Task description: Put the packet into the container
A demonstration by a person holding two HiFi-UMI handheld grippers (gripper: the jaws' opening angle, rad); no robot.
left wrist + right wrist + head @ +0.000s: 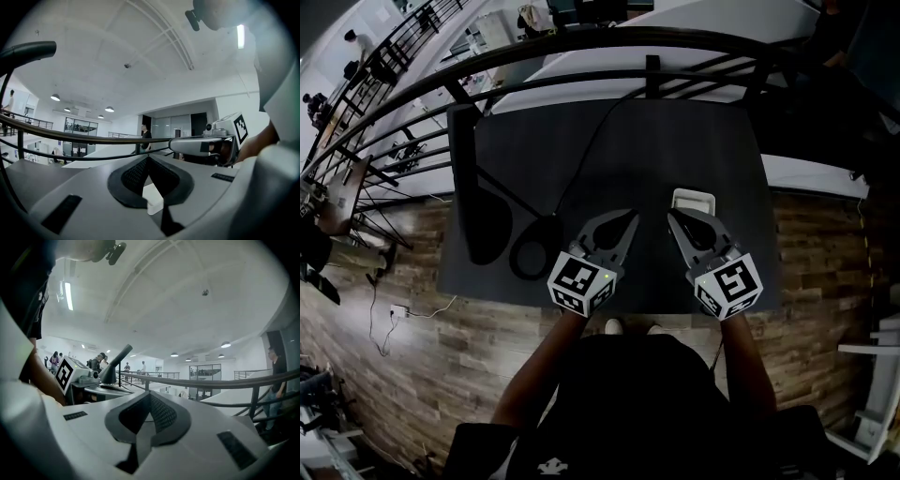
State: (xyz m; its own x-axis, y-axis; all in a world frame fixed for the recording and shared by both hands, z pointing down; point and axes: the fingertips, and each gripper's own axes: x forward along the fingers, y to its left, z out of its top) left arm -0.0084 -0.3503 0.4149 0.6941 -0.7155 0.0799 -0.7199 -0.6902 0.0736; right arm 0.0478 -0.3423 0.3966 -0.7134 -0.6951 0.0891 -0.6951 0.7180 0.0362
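Note:
A small white container [693, 200] sits on the dark table [675, 141], just past the tip of my right gripper [671, 215]. No packet shows in any view; what lies inside the container I cannot make out. Both grippers hover side by side above the table's near half and point level, away from me. The left gripper [632, 217] has its jaws together with nothing between them [148, 157]. A white patch, probably the container [154, 199], shows below its pads. The right gripper's jaws also meet, empty [150, 393].
A black lamp-like arm [473, 187] lies along the table's left side, with a black cable and round loop [530, 248] beside it. A dark curved railing [581, 56] runs behind the table. Wooden floor [825, 244] lies below. A person [145, 136] stands far off.

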